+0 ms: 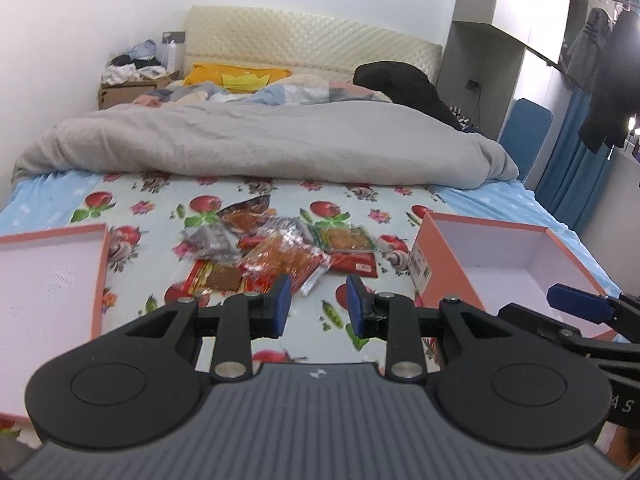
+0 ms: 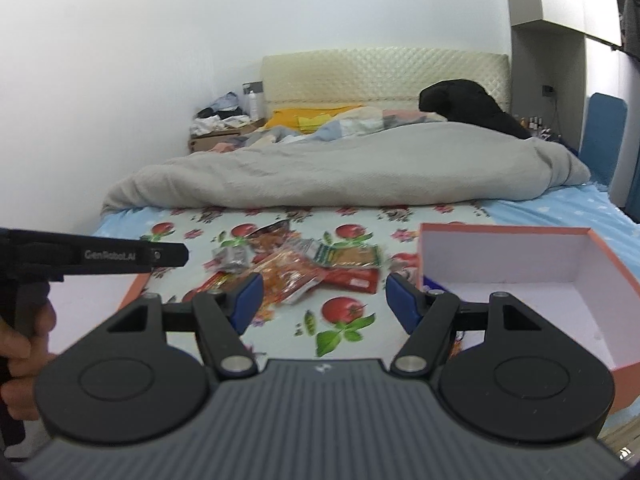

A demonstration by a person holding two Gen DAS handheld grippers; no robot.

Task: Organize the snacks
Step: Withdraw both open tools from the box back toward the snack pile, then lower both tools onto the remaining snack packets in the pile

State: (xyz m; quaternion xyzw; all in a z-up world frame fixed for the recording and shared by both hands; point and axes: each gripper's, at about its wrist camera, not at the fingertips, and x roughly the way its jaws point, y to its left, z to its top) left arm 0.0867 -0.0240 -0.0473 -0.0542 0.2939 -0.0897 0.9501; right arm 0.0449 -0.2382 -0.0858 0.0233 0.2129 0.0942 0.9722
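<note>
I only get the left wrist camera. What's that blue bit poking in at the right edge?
Observer: That is a pad of the right claw. The right wrist camera shows its jaws wide apart, with nothing between them.
Operator: Is anything in the pink box on the right? My view cuts it off.
Observer: Nothing that I can see. In the right wrist view the pink box has a bare white floor wherever it shows.
Operator: Who holds my claw?
Observer: A hand grips the handle of the left claw, at the left edge of the right wrist view.
</note>
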